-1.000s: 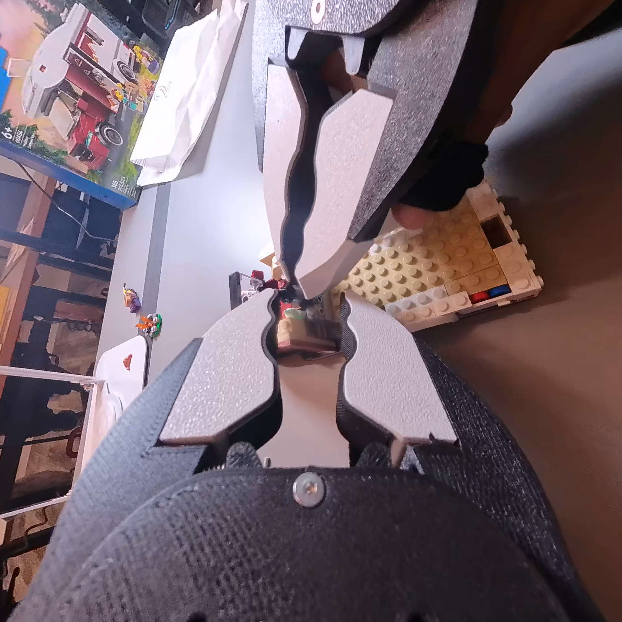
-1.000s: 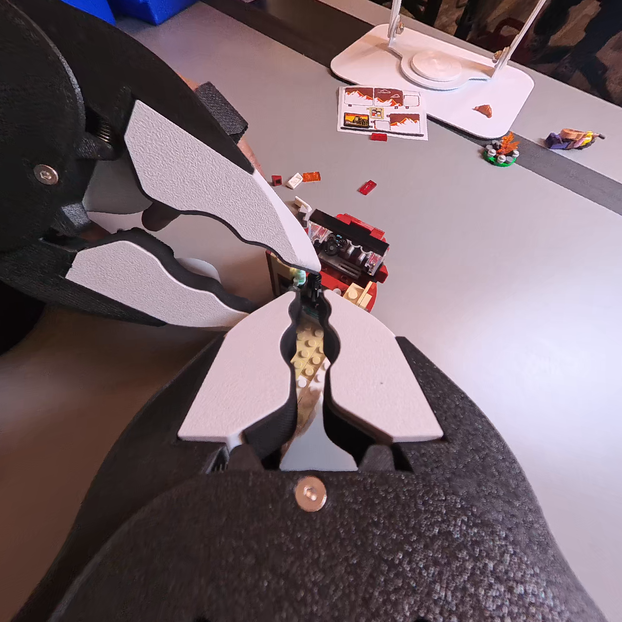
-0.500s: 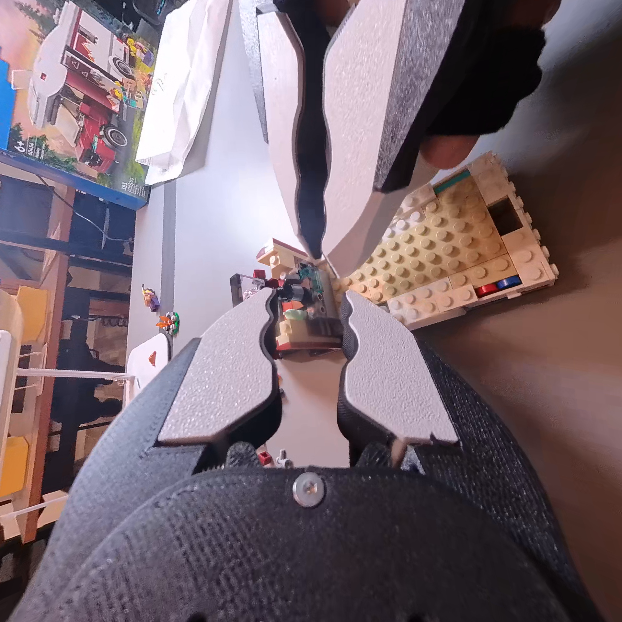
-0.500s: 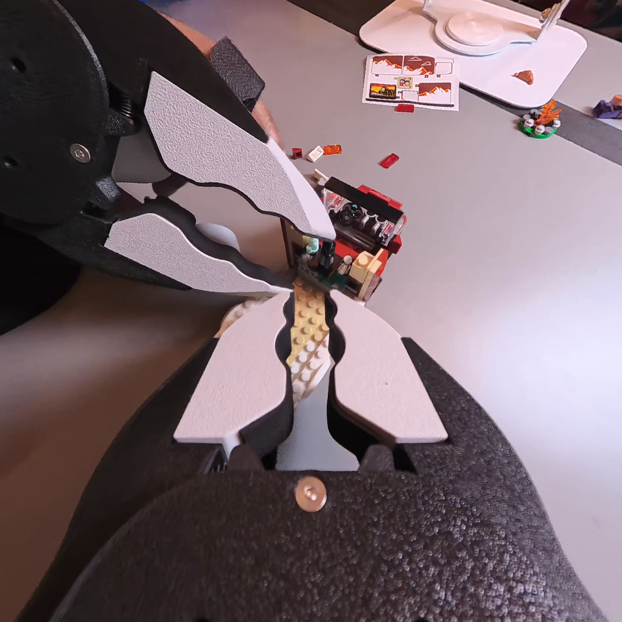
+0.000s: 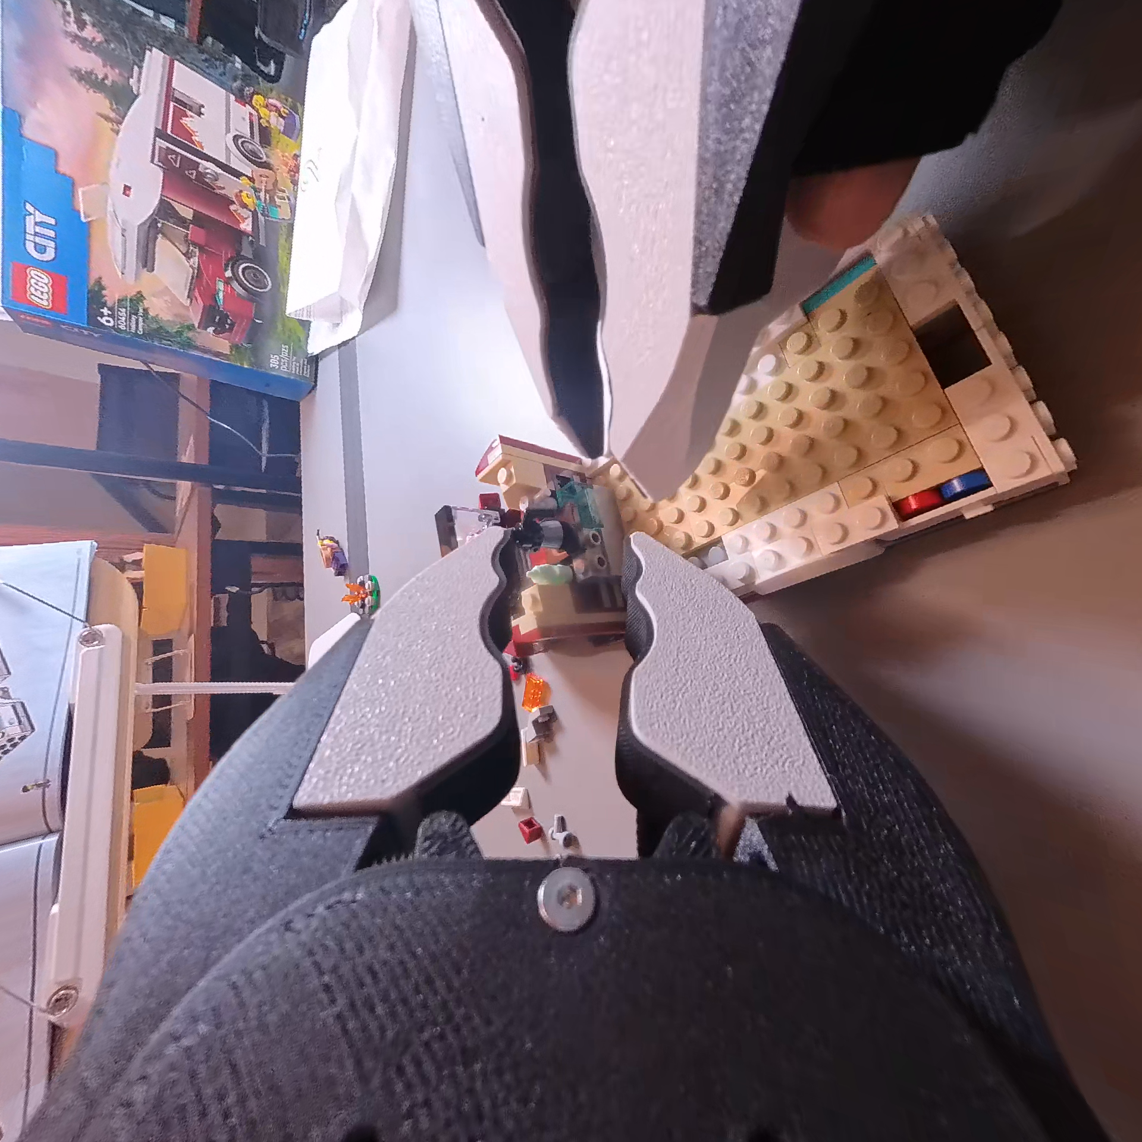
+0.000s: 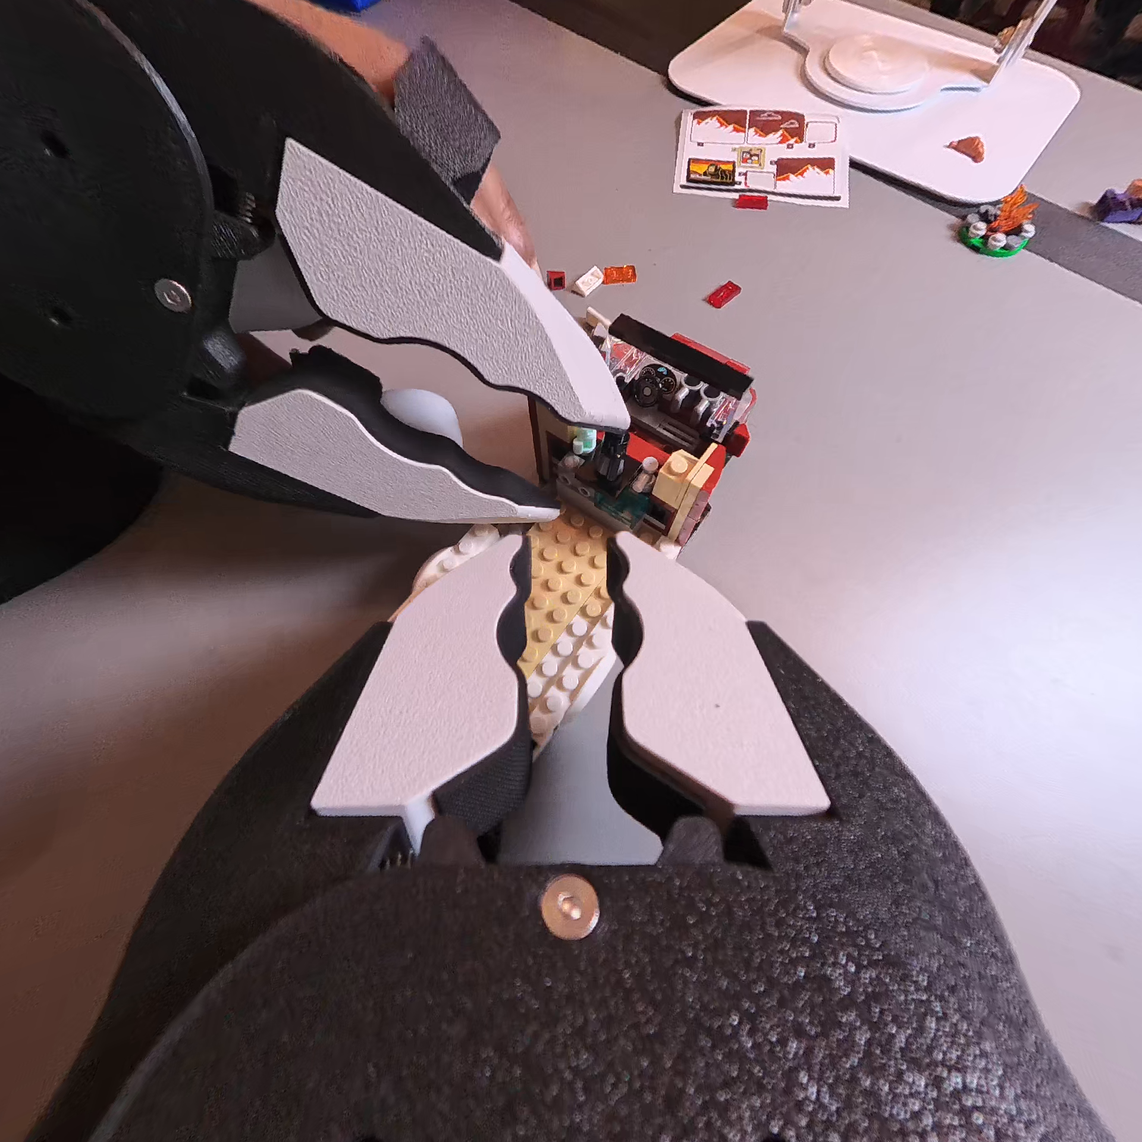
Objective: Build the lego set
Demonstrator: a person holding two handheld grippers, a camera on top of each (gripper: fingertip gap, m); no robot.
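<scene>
The lego build is a camper with a tan studded floor [image 6: 568,593] edged in white and a red cab [image 6: 692,401] at its far end; the floor also shows in the left wrist view [image 5: 803,432]. My left gripper [image 5: 568,550] is shut on the build's brown and red front section, one finger on each side. It also shows in the right wrist view [image 6: 587,469]. A small black piece [image 6: 609,460] stands among the fittings behind the cab. My right gripper [image 6: 568,541] is slightly open and empty, just above the tan floor behind those fittings. In the left wrist view the right gripper [image 5: 593,454] points down at the build.
Loose small pieces [image 6: 602,278] lie beyond the cab, with a red clear tile [image 6: 723,293]. Further off are a sticker sheet [image 6: 763,157], a white stand base [image 6: 896,80] and a campfire piece [image 6: 998,228]. The set's box [image 5: 142,204] and a white bag [image 5: 352,154] lie at the table's far side. Left and right tips are no more than a few centimetres apart. The red clear tile [image 6: 723,293] is about 15 centimeters from both grippers' fingertips.
My right gripper was shut on the small black piece at the build. It has opened, let it go and drawn back along the tan floor. My left gripper kept its hold.
</scene>
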